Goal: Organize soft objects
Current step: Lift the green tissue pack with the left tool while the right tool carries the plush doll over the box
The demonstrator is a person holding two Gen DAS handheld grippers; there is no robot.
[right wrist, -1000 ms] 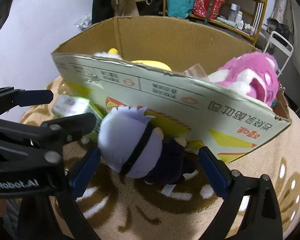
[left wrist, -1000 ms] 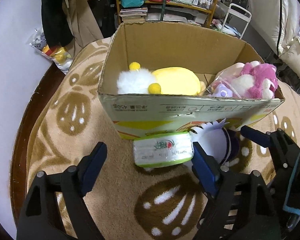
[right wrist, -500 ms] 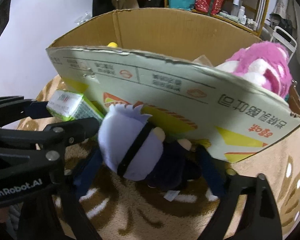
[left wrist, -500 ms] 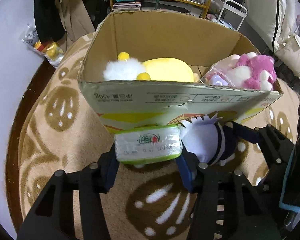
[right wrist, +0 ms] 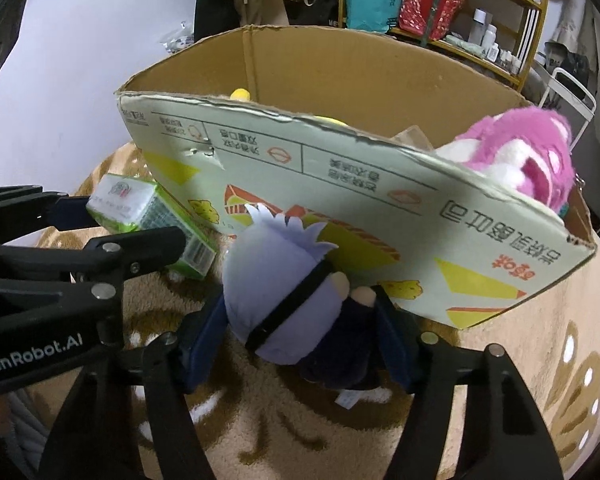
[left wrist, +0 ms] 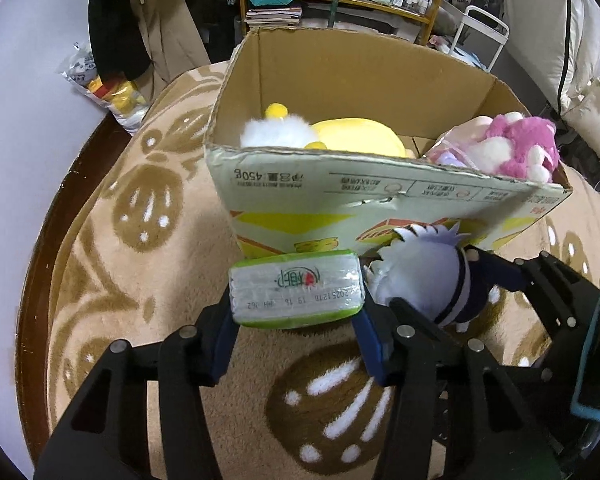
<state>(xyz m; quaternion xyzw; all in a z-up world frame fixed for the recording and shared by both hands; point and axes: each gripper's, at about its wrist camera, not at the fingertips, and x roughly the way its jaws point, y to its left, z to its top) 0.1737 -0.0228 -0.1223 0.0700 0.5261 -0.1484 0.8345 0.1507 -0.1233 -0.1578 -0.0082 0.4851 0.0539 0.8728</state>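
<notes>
Left gripper (left wrist: 296,334): blue pads clamped on the green-and-white plastic-wrapped tissue pack (left wrist: 296,290). Right gripper (right wrist: 300,344): jaws closing on the lavender-haired, dark-clothed plush doll (right wrist: 288,300). Both items sit on the beige patterned rug (left wrist: 140,280), against the open cardboard box (left wrist: 340,196) holding plush toys.

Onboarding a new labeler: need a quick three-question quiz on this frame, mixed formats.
1. True or false: the tissue pack is already inside the cardboard box.
2. The right gripper is closing around which item? A) pink plush B) yellow plush C) lavender-haired doll
3. Fill in: the box stands on a tan ____.

Key
1. False; it is outside the box, clamped in the left gripper.
2. C, the lavender-haired doll.
3. rug.
</notes>
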